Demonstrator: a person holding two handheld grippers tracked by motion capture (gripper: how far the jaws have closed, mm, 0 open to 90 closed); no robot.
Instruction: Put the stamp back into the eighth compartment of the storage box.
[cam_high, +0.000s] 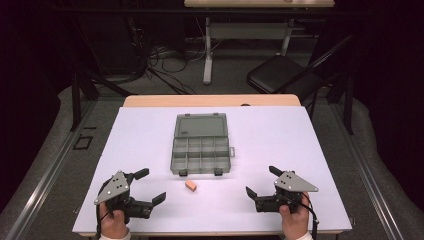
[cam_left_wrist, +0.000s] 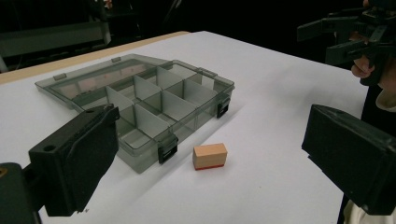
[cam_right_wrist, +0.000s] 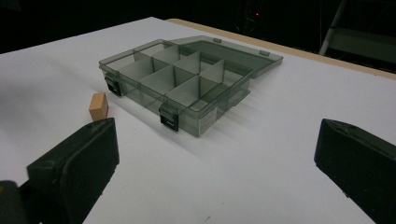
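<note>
While the block (cam_high: 190, 185) waits on the tabletop (cam_high: 280, 145), nothing is packed
You hold both grippers wide and empty; the open organizer box (cam_high: 200, 155) stays unfilled

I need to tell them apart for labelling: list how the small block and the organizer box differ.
The block is small, solid and tan with a red bottom edge; the box is far larger, smoky grey and see-through. The block is one plain piece; the box is split into compartments, which look empty, with its lid lying open behind and black latches in front. The block lies apart from the box, just before its front edge. Both rest on the white table.
</note>
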